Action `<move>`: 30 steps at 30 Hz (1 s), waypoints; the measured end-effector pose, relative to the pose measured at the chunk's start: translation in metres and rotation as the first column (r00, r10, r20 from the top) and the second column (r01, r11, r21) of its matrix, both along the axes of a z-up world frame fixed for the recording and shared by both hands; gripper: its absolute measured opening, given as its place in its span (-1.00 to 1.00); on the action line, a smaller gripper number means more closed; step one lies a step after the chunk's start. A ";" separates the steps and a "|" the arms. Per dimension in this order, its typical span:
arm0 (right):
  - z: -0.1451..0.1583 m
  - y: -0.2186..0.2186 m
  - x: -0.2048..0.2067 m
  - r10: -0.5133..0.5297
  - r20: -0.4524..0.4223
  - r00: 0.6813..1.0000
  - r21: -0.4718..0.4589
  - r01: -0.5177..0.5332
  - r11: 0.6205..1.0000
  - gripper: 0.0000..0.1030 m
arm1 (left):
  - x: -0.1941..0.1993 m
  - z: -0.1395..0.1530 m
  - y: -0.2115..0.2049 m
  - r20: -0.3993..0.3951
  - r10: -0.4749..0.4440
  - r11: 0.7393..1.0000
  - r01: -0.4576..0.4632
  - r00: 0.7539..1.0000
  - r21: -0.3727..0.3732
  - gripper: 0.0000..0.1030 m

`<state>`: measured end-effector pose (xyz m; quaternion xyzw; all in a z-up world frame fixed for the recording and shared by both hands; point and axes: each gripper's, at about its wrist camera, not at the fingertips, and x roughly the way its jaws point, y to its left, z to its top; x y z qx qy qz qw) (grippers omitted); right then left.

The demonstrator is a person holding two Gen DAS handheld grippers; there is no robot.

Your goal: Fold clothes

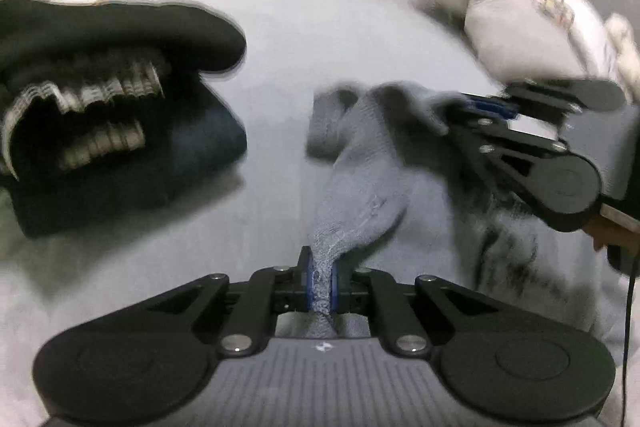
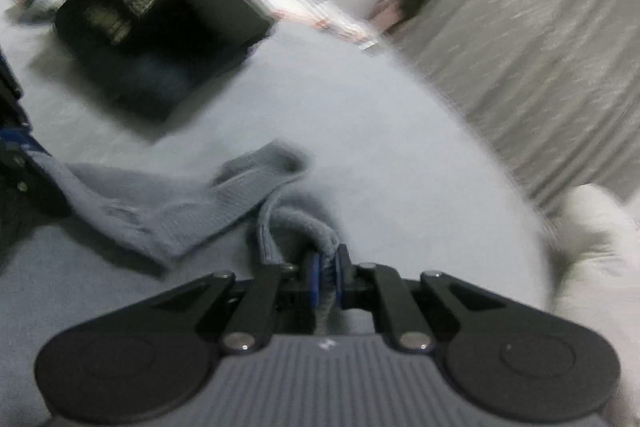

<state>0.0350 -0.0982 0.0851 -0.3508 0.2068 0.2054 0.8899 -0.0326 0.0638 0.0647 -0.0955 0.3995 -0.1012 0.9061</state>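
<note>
A grey knitted sock (image 1: 360,187) is stretched between both grippers above a pale bed sheet (image 1: 280,47). My left gripper (image 1: 322,279) is shut on one end of the sock. My right gripper (image 2: 326,279) is shut on the sock's cuff end (image 2: 296,223), and it also shows in the left wrist view (image 1: 472,107) at the right. The sock's body (image 2: 160,211) sags toward the sheet (image 2: 360,107). The left gripper's blue pad (image 2: 28,143) shows at the left edge of the right wrist view.
A pile of folded dark clothes (image 1: 100,99) with a patterned band lies on the bed at the left, also in the right wrist view (image 2: 152,19). Pale pillows (image 1: 500,7) sit at the far right. Grey curtains (image 2: 520,47) hang behind the bed.
</note>
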 end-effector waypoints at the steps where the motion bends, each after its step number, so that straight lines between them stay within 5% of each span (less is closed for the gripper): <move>1: 0.010 -0.008 -0.002 -0.024 0.028 0.999 0.024 0.023 0.999 -0.88 | -0.001 0.004 0.001 0.016 -0.001 1.000 0.001 1.000 -0.006 -0.91; 8: 0.070 -0.066 -0.018 -0.158 0.177 0.971 0.118 0.139 0.983 -0.88 | -0.007 0.030 0.013 0.114 0.014 0.999 -0.009 0.993 -0.044 -0.91; 13: 0.100 -0.106 -0.038 -0.246 0.261 0.934 0.171 0.206 0.963 -0.89 | -0.013 0.045 0.012 0.183 0.011 1.000 -0.011 0.983 -0.002 -0.91; 17: 0.128 -0.136 -0.055 -0.301 0.342 0.890 0.208 0.240 0.948 -0.89 | -0.025 0.070 0.008 0.296 -0.019 0.996 -0.007 0.955 0.087 -0.92; 20: 0.145 -0.151 -0.072 -0.319 0.398 0.860 0.216 0.250 0.944 -0.89 | -0.030 0.087 0.014 0.341 -0.021 0.999 0.005 0.940 0.048 -0.93; 26: 0.183 -0.168 -0.107 -0.281 0.511 0.812 0.137 0.246 0.960 -0.89 | -0.028 0.099 0.011 0.324 -0.041 0.999 0.049 0.945 -0.017 -0.93; 30: 0.203 -0.165 -0.131 -0.238 0.610 0.755 0.075 0.244 0.967 -0.89 | -0.033 0.132 0.018 0.384 -0.021 0.997 0.046 0.923 -0.055 -0.93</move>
